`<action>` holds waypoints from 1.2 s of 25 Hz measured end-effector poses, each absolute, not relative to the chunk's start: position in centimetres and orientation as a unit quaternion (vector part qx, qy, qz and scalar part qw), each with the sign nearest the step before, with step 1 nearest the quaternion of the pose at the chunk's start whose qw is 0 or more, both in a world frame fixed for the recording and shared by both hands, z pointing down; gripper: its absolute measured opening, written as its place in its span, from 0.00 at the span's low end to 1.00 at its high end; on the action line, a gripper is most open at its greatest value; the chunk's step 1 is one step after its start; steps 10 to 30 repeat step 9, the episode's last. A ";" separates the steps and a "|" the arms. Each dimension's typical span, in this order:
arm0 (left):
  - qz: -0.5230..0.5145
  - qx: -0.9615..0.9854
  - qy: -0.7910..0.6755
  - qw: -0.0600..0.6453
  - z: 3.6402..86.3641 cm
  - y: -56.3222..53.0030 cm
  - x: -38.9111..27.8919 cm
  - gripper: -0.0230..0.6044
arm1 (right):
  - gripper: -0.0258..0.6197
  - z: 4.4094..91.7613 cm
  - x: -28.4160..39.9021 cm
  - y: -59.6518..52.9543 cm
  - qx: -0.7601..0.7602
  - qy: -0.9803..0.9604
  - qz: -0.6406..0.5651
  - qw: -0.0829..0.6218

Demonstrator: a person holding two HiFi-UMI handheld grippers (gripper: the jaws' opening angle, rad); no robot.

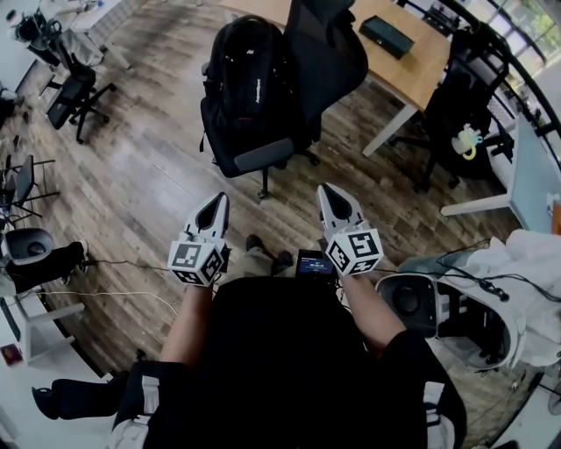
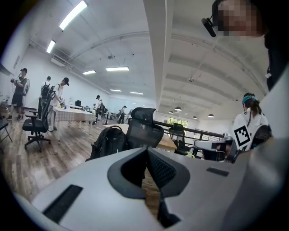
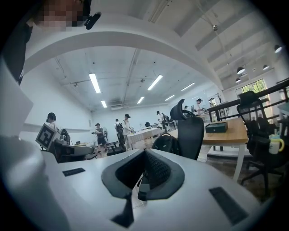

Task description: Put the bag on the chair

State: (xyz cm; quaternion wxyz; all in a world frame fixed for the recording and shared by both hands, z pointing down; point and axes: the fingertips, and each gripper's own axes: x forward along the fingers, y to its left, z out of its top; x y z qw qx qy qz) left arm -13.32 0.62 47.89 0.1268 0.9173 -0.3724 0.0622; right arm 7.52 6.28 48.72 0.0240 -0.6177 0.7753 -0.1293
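Bright, even light falls from ceiling strip lights (image 2: 72,15). Windows (image 1: 530,22) glare at upper right. Fisheye distortion bends the edges, and dark vignettes ring both gripper views.

The plank floor (image 1: 149,184) (brown wood) carries a black office chair (image 1: 263,156); the black bag (image 1: 248,74) stands on its seat.

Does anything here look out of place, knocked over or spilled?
Nothing stands out. The black backpack sits upright on the office chair, which stands level on the floor near the wooden desk. Nothing looks spilled or broken.
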 end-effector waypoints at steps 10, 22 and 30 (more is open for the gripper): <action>0.068 0.911 -0.384 0.135 48.0 0.9 -13.1 0.04 | 0.06 49.0 8.1 6.4 -0.617 0.776 -0.132 0.029; 0.068 0.911 -0.384 0.135 48.0 0.9 -13.1 0.04 | 0.06 49.0 8.1 6.4 -0.617 0.776 -0.132 0.029; 0.068 0.911 -0.384 0.135 48.0 0.9 -13.1 0.04 | 0.06 49.0 8.1 6.4 -0.617 0.776 -0.132 0.029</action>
